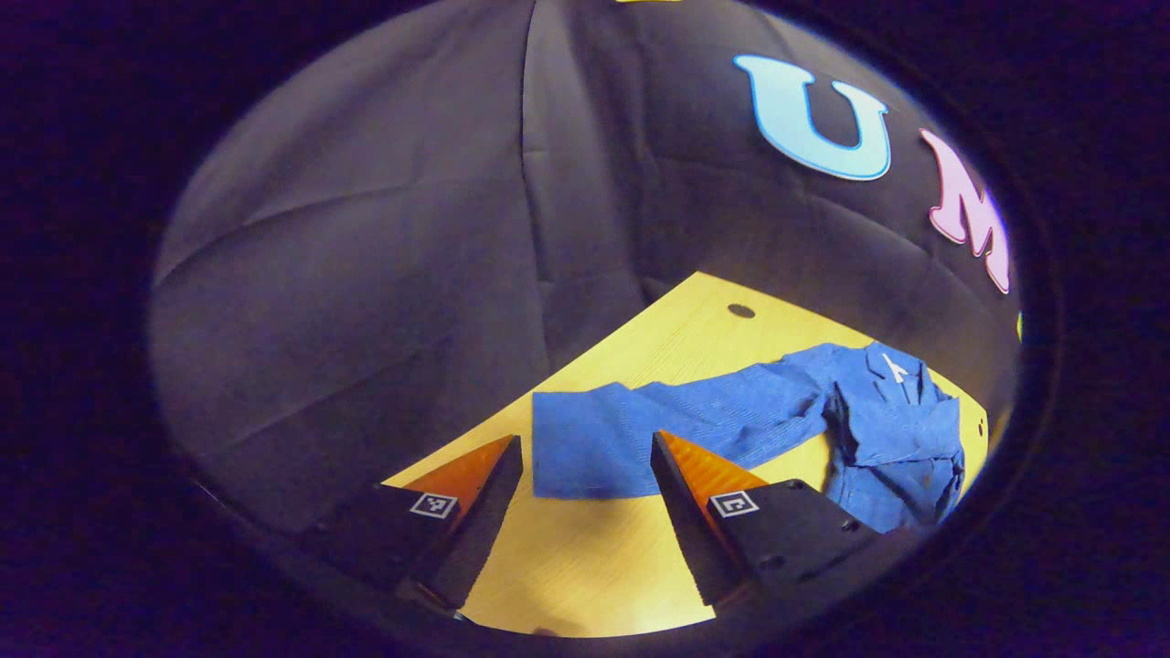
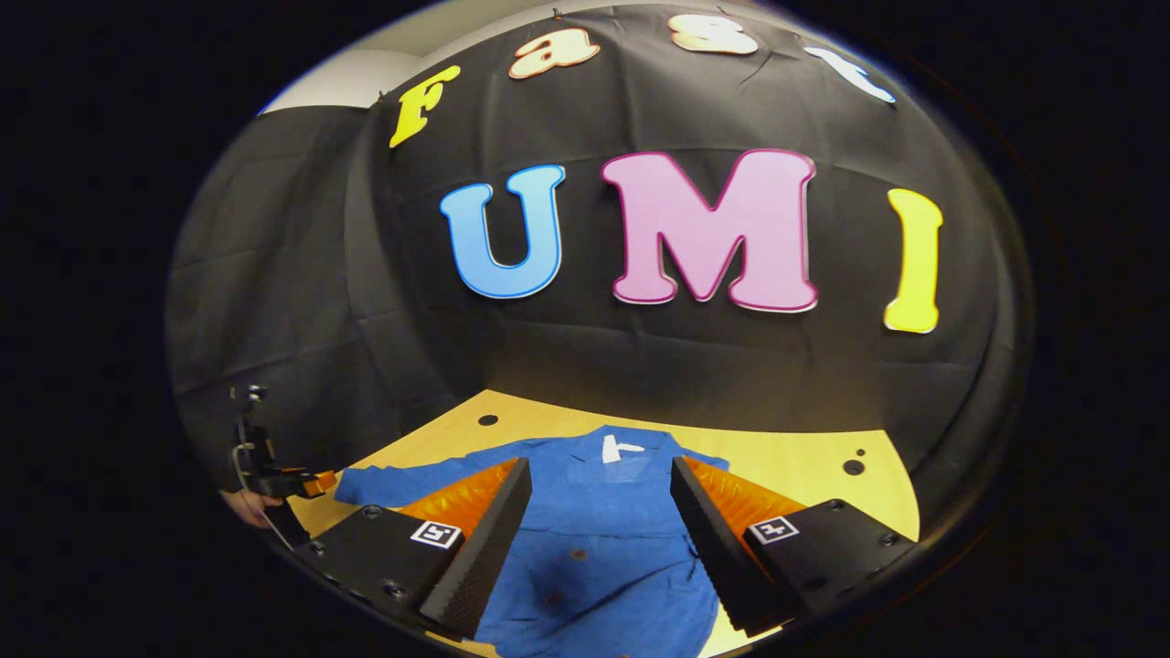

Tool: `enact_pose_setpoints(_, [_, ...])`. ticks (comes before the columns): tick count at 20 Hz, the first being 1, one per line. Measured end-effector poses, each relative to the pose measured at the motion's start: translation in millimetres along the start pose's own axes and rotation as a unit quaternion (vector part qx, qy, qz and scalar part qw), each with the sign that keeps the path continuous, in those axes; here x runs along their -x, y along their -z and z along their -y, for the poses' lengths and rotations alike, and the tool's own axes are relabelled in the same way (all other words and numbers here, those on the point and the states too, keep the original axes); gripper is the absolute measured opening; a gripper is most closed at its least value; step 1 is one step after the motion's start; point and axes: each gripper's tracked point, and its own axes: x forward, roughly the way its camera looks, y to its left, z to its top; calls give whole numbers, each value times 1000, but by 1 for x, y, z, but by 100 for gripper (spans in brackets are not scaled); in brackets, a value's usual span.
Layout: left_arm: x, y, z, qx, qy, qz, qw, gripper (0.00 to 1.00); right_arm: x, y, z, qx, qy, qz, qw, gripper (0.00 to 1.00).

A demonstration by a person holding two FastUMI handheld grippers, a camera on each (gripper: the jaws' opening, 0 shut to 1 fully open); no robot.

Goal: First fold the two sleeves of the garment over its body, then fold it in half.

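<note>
A blue button-up garment (image 2: 599, 530) lies flat on the wooden table (image 2: 786, 461), collar and white label toward the booth wall. In the left gripper view one sleeve (image 1: 658, 425) stretches out flat from the body (image 1: 900, 439), its cuff end nearest me. My left gripper (image 1: 585, 457) hovers open above that cuff, one finger on each side of it, touching nothing. My right gripper (image 2: 599, 475) is open above the garment's chest, with fabric showing between its fingers. In the right gripper view the left gripper (image 2: 274, 480) sits far left by the sleeve end, held by a hand.
Black cloth walls close off the table on the far side and the left. Small round holes (image 2: 854, 467) mark the tabletop near the back corners. Bare wood (image 1: 585, 557) lies in front of the sleeve cuff.
</note>
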Motion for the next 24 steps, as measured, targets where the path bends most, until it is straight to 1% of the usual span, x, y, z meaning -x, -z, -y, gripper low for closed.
enact_pose_setpoints(2, [-26, 2, -1, 14, -11, -34, 999, 83, 26, -5, 17, -13, 28, 6, 1000, 97])
enact_pose_setpoints(5, [-45, 11, 0, -3, -22, -79, 997, 83, 63, 6, 51, -23, 71, 11, 997, 97])
enact_pose_setpoints(8, [-59, 22, 8, -12, -22, -114, 993, 83, 87, 13, 71, -28, 105, 6, 994, 97])
enact_pose_setpoints(9, [-62, 26, 5, -7, -24, -124, 992, 83, 92, 15, 74, -31, 112, 5, 993, 97])
enact_pose_setpoints(10, [-62, 28, 6, 10, -22, -129, 991, 83, 95, 17, 76, -34, 117, 5, 992, 97])
enact_pose_setpoints(11, [-64, 22, 5, 15, -21, -119, 993, 83, 97, 17, 79, -34, 122, 5, 992, 97])
enact_pose_setpoints(12, [-64, 27, 6, 19, -22, -128, 991, 83, 99, 20, 81, -34, 127, 3, 991, 97])
enact_pose_setpoints(15, [-66, 24, 7, -9, -9, -135, 991, 83, 100, 30, 81, -38, 125, -6, 991, 97])
enact_pose_setpoints(16, [-68, 23, 8, -13, -2, -137, 990, 80, 98, 37, 82, -40, 123, -14, 991, 97])
enact_pose_setpoints(18, [-67, 20, 10, -16, 1, -140, 990, 67, 96, 49, 80, -49, 115, -31, 992, 97])
enact_pose_setpoints(19, [-68, 22, 12, -17, 5, -143, 990, 64, 95, 52, 83, -54, 116, -35, 991, 97])
enact_pose_setpoints(21, [-67, 22, 15, -21, 4, -145, 989, 45, 95, 61, 87, -66, 117, -44, 990, 97])
enact_pose_setpoints(22, [-66, 19, 20, -24, 15, -138, 990, 35, 96, 62, 88, -67, 118, -45, 990, 97])
enact_pose_setpoints(24, [-74, 21, 24, -30, 10, -136, 990, 12, 97, 69, 96, -59, 123, -53, 989, 97])
